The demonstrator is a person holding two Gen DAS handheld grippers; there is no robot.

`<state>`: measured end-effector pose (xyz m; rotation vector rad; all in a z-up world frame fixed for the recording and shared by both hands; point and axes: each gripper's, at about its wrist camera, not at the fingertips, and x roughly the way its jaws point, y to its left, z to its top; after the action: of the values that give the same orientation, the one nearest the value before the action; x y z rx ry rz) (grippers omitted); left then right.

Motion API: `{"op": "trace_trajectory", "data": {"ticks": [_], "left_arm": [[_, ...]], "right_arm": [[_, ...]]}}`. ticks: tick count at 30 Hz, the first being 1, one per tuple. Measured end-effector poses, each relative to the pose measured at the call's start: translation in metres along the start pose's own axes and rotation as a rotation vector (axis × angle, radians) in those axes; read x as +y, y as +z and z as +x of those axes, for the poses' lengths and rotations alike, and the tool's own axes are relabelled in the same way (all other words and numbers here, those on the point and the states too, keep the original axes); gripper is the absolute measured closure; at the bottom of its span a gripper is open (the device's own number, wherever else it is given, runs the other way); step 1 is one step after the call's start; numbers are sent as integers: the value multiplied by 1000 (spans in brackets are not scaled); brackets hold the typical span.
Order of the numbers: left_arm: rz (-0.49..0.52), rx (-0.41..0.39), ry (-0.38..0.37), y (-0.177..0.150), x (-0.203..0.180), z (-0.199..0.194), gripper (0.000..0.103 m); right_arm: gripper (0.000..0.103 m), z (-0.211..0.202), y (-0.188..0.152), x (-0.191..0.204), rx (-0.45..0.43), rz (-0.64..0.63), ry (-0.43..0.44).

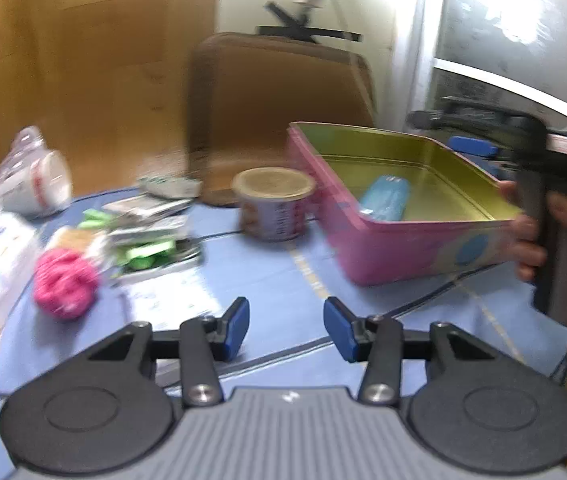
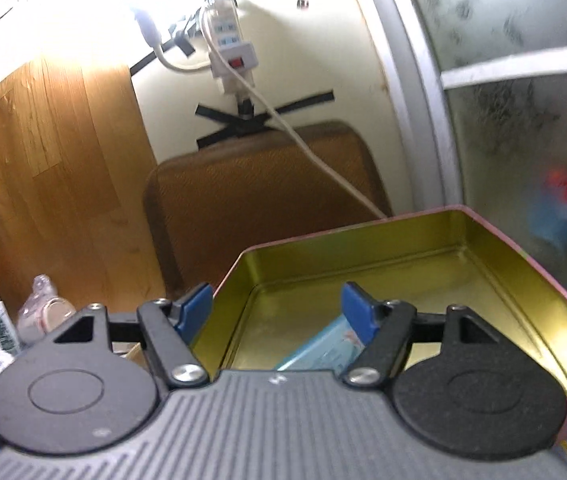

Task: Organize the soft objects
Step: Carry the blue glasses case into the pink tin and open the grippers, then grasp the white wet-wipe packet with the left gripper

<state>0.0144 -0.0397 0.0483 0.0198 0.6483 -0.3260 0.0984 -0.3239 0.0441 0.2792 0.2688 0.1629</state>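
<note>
- A cream wall point(image 2: 315, 40) stands at the back, glare washing out its upper left.
- Wood-grain panelling point(image 2: 55, 152) covers the wall's left part.
- A white power strip point(image 2: 229, 40) hangs there, above crossed black tape point(image 2: 259, 120).
- A brown chair back point(image 1: 279, 112) stands behind the blue-covered table point(image 1: 283, 280).
- A frosted window point(image 2: 523, 100) with a grey frame fills the right.

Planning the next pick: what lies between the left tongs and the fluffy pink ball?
In the left wrist view, only bare blue tablecloth and a white printed sheet separate the left tongs from the fluffy pink ball.
</note>
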Motion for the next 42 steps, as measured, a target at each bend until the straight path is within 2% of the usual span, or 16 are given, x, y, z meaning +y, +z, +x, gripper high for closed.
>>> {"op": "trace_trajectory", "data": {"ticks": [3,8,13,16,19,22,24,26,27,29,31,37,39,40,41,42], "left_arm": [[-51,-2,43,-11,26,-6,61],[-178,36,111,-27,77,-13,70],[-289,35,98,-32,114,-24,76],[-300,18,103,-32,119,-30,76],[-323,20,92,-33,124,-30,76],[-341,34,75,-34,125,-26,76],[-335,45,64,-33,121,-23,76],[-326,58,48,-32,116,-20,76],[-324,67,36,-31,113,-17,76],[-317,85,4,-28,106,-10,76],[-305,94,4,-23,100,-3,74],[-233,83,68,2,91,24,68],[-226,108,88,8,93,40,63],[-232,128,76,9,95,47,63],[-241,140,68,8,96,51,61],[-250,136,61,6,95,53,61]], "right_arm": [[31,-6,0,16,-9,7,61],[31,-16,-30,70,32,-150,223],[32,2,-74,127,237,-270,407],[30,10,-93,157,312,-352,437],[15,21,-107,182,369,-405,420],[15,27,-118,194,412,-431,413],[27,30,-126,193,435,-441,417],[59,23,-126,190,429,-466,412],[63,18,-124,185,431,-447,416],[84,10,-121,174,437,-409,415],[93,1,-124,163,434,-386,411],[87,-6,-123,155,403,-391,399],[72,-4,-122,159,396,-407,403],[56,-2,-121,162,390,-421,410],[49,1,-122,166,380,-440,410],[49,6,-124,170,377,-462,401]]}}
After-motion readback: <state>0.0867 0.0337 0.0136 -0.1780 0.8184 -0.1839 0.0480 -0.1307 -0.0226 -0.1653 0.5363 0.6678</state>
